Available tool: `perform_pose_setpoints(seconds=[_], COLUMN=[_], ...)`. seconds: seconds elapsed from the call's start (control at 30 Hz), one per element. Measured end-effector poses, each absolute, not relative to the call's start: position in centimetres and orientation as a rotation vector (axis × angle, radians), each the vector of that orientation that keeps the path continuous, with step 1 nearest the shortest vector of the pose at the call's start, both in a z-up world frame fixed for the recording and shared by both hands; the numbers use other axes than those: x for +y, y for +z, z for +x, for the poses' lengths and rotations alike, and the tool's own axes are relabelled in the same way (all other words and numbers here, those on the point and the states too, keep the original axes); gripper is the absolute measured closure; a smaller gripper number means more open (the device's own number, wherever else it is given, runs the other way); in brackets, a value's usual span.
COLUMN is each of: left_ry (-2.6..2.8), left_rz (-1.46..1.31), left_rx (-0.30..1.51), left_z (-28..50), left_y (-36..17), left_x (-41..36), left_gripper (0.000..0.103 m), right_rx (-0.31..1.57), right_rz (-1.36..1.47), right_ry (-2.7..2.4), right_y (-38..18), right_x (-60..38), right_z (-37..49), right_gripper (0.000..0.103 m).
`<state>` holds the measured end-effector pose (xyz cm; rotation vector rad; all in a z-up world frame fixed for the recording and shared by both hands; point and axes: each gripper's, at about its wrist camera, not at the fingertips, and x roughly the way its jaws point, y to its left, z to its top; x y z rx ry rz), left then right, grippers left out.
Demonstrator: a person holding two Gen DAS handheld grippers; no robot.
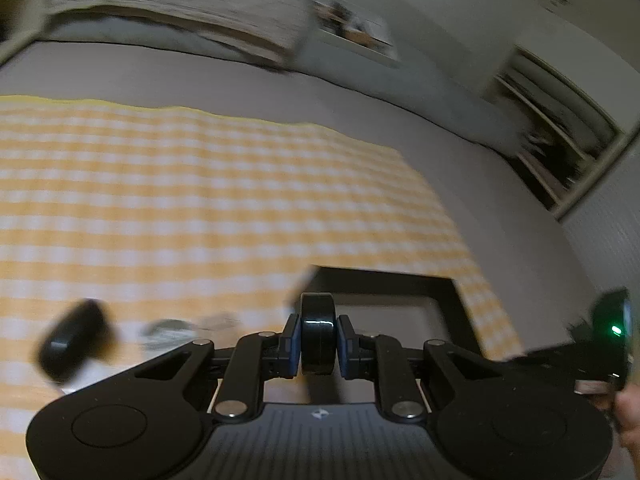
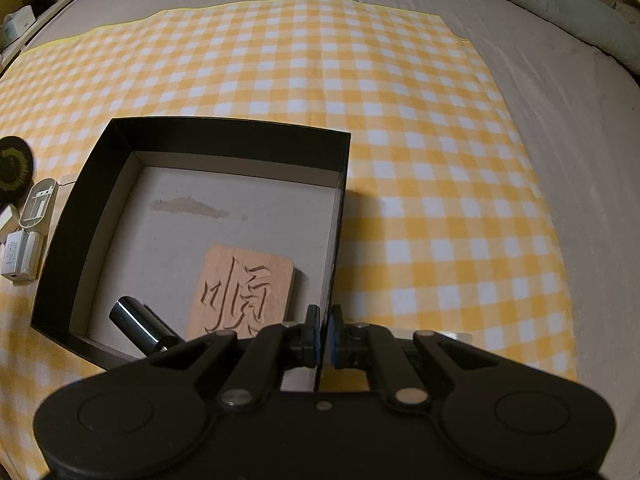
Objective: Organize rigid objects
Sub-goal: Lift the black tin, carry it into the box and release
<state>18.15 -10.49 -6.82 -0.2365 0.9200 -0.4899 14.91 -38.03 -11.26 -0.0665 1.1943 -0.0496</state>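
Sorting partly done, one black disc held by the left gripper

The left gripper (image 1: 318, 338) clamps a black disc (image 1: 317, 334) edge-on near the black box (image 2: 120, 148); the right gripper (image 2: 325, 332) pinches the box's right wall; a wooden tile (image 2: 244, 292) and black cylinder (image 2: 136, 320) lie inside, white chargers (image 2: 24, 256) wait on the bed

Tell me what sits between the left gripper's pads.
A black disc, held on edge between the left gripper's blue pads, seen in the left wrist view. Behind it is the black box.
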Motion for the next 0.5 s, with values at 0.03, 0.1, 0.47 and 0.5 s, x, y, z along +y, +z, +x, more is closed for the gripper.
perform_pose_setpoints(seconds=[0.03,0.1,0.47,0.5], left_ry=[-0.517,-0.560,-0.624,-0.630], left_rz=[-0.235,-0.221,-0.146,-0.173], left_rx=[0.926,0.937,1.000,0.995], left_z=[18.0,17.5,18.2,18.5], left_y=[-6.9,-7.2,-10.8,-11.1], left_x=[-11.6,-13.7,-21.3,-21.5], left_gripper=[0.084,0.084,0.084,0.084], right_rx=[1.194,1.194,1.192,1.191], right_rz=[-0.066,-0.067,-0.068,-0.068], right_ry=[-0.049,-0.048,-0.040,-0.037], right_y=[-11.3,-11.2,-11.3,-11.3], right_x=[-38.0,-38.1,-38.0,-38.0], right_z=[14.9,14.8,14.8,14.8], right_gripper=[0.098,0.098,0.098,0.098])
